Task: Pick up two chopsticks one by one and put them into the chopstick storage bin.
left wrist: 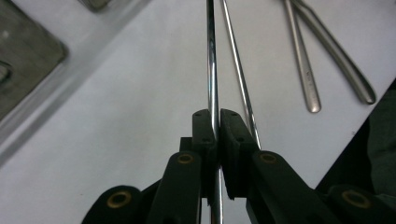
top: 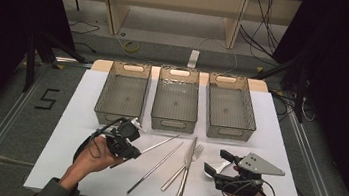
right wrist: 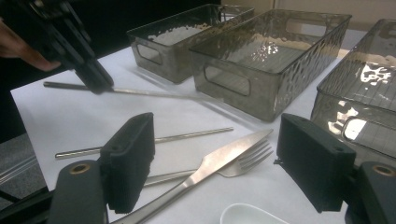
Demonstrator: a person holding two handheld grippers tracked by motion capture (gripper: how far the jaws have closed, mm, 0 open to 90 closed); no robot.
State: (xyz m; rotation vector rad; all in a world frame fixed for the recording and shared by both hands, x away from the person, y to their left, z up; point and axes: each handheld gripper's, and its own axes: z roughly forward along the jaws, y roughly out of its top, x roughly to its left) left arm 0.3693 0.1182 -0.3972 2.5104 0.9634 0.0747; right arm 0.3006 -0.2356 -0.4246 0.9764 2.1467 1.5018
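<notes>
Now, at your left, your left gripper (top: 126, 140) sits over the near-left part of the white worktop (top: 67, 135), with bare surface all the way out to the left edge. Your left hand (top: 92, 156) angles it toward the middle, and its fingers (left wrist: 204, 135) are pressed together, pinching one slim metal chopstick (top: 159, 143) near its end; the right gripper view shows that chopstick lifted off the worktop and running almost level. Just beside it, the second chopstick (top: 153, 168) lies flat on the worktop, slanting toward the near edge. Next come a steel knife (top: 186, 170) and a fork (top: 183, 167), lying crossed on each other, smooth and shiny. Behind them, three clear, dimpled plastic bins (top: 176, 100) stand in a row along the far edge, leaving an open strip in front. Farthest right, your right gripper (top: 226, 171) rests low near the near edge, its fingers (right wrist: 128, 158) spread wide with nothing between them, over a white spoon (top: 216, 167).
</notes>
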